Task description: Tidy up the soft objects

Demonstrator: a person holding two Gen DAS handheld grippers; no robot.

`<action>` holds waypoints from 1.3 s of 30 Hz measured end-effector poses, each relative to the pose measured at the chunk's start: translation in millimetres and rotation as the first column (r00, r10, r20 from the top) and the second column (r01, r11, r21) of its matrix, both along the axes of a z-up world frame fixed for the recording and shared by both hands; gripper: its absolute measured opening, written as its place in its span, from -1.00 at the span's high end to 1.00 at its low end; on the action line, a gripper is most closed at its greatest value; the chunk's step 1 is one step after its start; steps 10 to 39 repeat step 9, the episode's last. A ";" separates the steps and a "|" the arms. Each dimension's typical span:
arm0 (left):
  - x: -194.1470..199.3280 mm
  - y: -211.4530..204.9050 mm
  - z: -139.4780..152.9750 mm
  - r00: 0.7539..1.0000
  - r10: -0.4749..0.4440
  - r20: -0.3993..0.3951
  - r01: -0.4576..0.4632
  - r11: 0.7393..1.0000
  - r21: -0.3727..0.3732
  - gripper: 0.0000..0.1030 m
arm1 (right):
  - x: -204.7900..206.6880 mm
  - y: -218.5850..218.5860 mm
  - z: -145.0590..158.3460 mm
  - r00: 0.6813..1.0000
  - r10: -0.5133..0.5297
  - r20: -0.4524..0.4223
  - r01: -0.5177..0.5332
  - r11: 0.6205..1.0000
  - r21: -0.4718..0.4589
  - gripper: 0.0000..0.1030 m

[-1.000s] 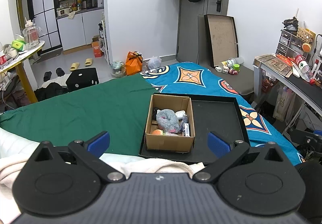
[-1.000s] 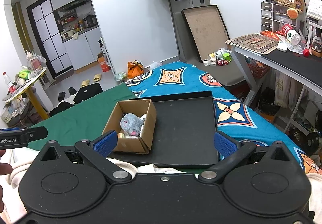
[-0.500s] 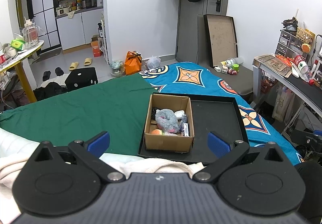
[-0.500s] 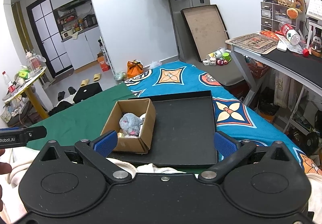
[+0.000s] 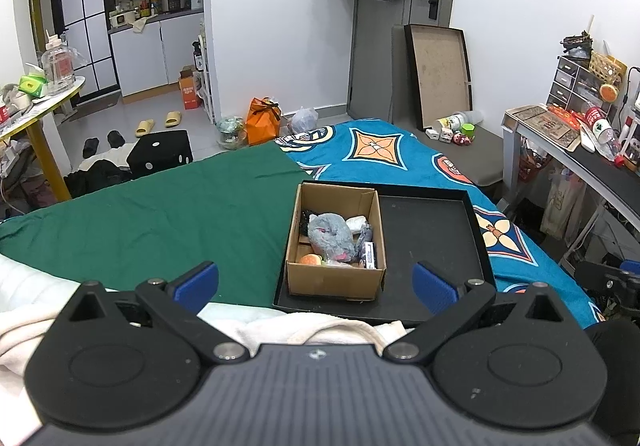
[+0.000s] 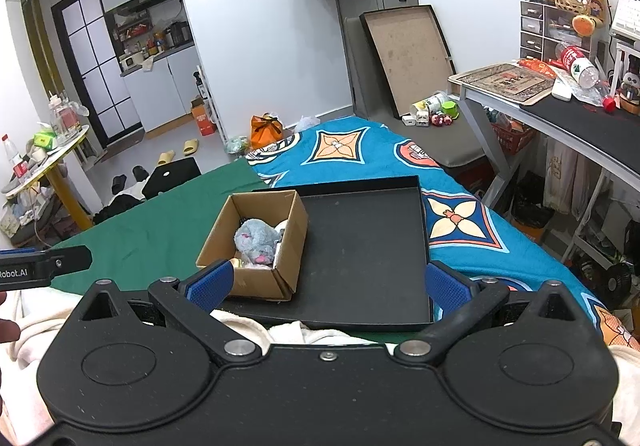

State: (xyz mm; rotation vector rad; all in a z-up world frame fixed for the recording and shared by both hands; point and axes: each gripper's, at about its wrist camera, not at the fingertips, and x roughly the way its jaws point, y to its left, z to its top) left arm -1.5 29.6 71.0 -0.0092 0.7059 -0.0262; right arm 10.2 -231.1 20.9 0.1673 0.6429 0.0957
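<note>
A brown cardboard box [image 5: 335, 278] [image 6: 288, 242] stands in the left part of a shallow black tray [image 5: 432, 221] [image 6: 368, 242] on the bed. Inside the box lies a grey plush toy [image 5: 331, 234] [image 6: 256, 238] with small items around it, among them an orange piece [image 5: 309, 258]. My left gripper [image 5: 316, 282] hovers open just short of the box, with nothing between its blue pads. My right gripper [image 6: 327, 282] is also open and empty, above the tray's near edge. The left gripper's side [image 6: 44, 266] shows at the left of the right wrist view.
A green cloth [image 5: 160, 205] covers the bed's left part, a blue patterned blanket [image 5: 376, 149] its right. Cream fabric [image 5: 304, 326] lies just under the grippers. A cluttered desk [image 6: 560, 93] stands to the right, a yellow-legged table [image 5: 36, 101] to the left.
Both views shifted only slightly; the box and tray sit a touch lower in the frames. Both grippers stayed open.
</note>
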 end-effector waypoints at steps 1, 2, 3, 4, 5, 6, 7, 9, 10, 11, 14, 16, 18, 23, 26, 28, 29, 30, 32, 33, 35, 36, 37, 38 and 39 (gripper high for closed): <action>0.6 -0.4 -0.8 1.000 -0.001 -0.001 0.001 1.000 -0.001 -0.99 | 0.6 0.5 -0.8 1.000 0.002 -0.003 -0.002 1.000 -0.003 -1.00; 1.4 -1.0 -1.5 1.000 -0.002 -0.002 0.002 1.000 -0.003 -0.99 | 1.1 1.4 -1.9 1.000 0.005 -0.005 -0.005 1.000 -0.007 -1.00; 1.8 -1.7 -2.1 1.000 -0.004 -0.002 0.004 1.000 -0.003 -0.99 | 1.4 1.9 -2.7 1.000 0.007 -0.007 -0.007 1.000 -0.010 -1.00; 2.1 -3.0 -2.8 1.000 -0.007 -0.003 0.007 1.000 -0.001 -0.99 | 2.1 2.2 -3.6 1.000 0.009 -0.008 -0.009 1.000 -0.010 -1.00; 3.1 -2.3 -3.0 1.000 -0.008 -0.004 0.008 1.000 0.001 -0.99 | 3.2 2.7 -4.7 1.000 0.010 -0.013 -0.010 1.000 -0.009 -1.00; 4.0 -2.3 -3.4 1.000 -0.008 -0.003 0.008 1.000 -0.001 -0.99 | 4.6 3.0 -5.7 1.000 0.009 -0.020 -0.009 1.000 -0.010 -1.00; 4.1 -2.6 -3.5 1.000 -0.009 -0.004 0.009 1.000 -0.004 -0.99 | 5.8 3.2 -6.6 1.000 0.009 -0.024 -0.009 1.000 -0.014 -1.00; 5.7 -3.9 -4.2 1.000 -0.014 -0.006 0.014 1.000 -0.011 -0.99 | 5.0 3.6 -7.0 1.000 0.008 -0.025 -0.008 1.000 -0.022 -1.00; 5.7 -3.9 -4.2 1.000 -0.014 -0.006 0.014 1.000 -0.011 -0.99 | 5.0 3.6 -7.0 1.000 0.008 -0.025 -0.008 1.000 -0.022 -1.00; 5.7 -3.9 -4.2 1.000 -0.014 -0.006 0.014 1.000 -0.011 -0.99 | 5.0 3.6 -7.0 1.000 0.008 -0.025 -0.008 1.000 -0.022 -1.00; 5.7 -3.9 -4.2 1.000 -0.014 -0.006 0.014 1.000 -0.011 -0.99 | 5.0 3.6 -7.0 1.000 0.008 -0.025 -0.008 1.000 -0.022 -1.00; 5.7 -3.9 -4.2 1.000 -0.014 -0.006 0.014 1.000 -0.011 -0.99 | 5.0 3.6 -7.0 1.000 0.008 -0.025 -0.008 1.000 -0.022 -1.00; 5.7 -3.9 -4.2 1.000 -0.014 -0.006 0.014 1.000 -0.011 -0.99 | 5.0 3.6 -7.0 1.000 0.008 -0.025 -0.008 1.000 -0.022 -1.00; 5.7 -3.9 -4.2 1.000 -0.014 -0.006 0.014 1.000 -0.011 -0.99 | 5.0 3.6 -7.0 1.000 0.008 -0.025 -0.008 1.000 -0.022 -1.00; 5.7 -3.9 -4.2 1.000 -0.014 -0.006 0.014 1.000 -0.011 -0.99 | 5.0 3.6 -7.0 1.000 0.008 -0.025 -0.008 1.000 -0.022 -1.00; 5.7 -3.9 -4.2 1.000 -0.014 -0.006 0.014 1.000 -0.011 -0.99 | 5.0 3.6 -7.0 1.000 0.008 -0.025 -0.008 1.000 -0.022 -1.00; 5.7 -3.9 -4.2 1.000 -0.014 -0.006 0.014 1.000 -0.011 -0.99 | 5.0 3.6 -7.0 1.000 0.008 -0.025 -0.008 1.000 -0.022 -1.00; 5.7 -3.9 -4.2 1.000 -0.014 -0.006 0.014 1.000 -0.011 -0.99 | 5.0 3.6 -7.0 1.000 0.008 -0.025 -0.008 1.000 -0.022 -1.00; 5.7 -3.9 -4.2 1.000 -0.014 -0.006 0.014 1.000 -0.011 -0.99 | 5.0 3.6 -7.0 1.000 0.008 -0.025 -0.008 1.000 -0.022 -1.00; 5.7 -3.9 -4.2 1.000 -0.014 -0.006 0.014 1.000 -0.011 -0.99 | 5.0 3.6 -7.0 1.000 0.008 -0.025 -0.008 1.000 -0.022 -1.00; 5.7 -3.9 -4.2 1.000 -0.014 -0.006 0.014 1.000 -0.011 -0.99 | 5.0 3.6 -7.0 1.000 0.008 -0.025 -0.008 1.000 -0.022 -1.00; 5.7 -3.9 -4.2 1.000 -0.014 -0.006 0.014 1.000 -0.011 -0.99 | 5.0 3.6 -7.0 1.000 0.008 -0.025 -0.008 1.000 -0.022 -1.00; 5.7 -3.9 -4.2 1.000 -0.014 -0.006 0.014 1.000 -0.011 -0.99 | 5.0 3.6 -7.0 1.000 0.008 -0.025 -0.008 1.000 -0.022 -1.00; 5.7 -3.9 -4.2 1.000 -0.014 -0.006 0.014 1.000 -0.011 -0.99 | 5.0 3.6 -7.0 1.000 0.008 -0.025 -0.008 1.000 -0.022 -1.00; 5.7 -3.9 -4.2 1.000 -0.014 -0.006 0.014 1.000 -0.011 -0.99 | 5.0 3.6 -7.0 1.000 0.008 -0.025 -0.008 1.000 -0.022 -1.00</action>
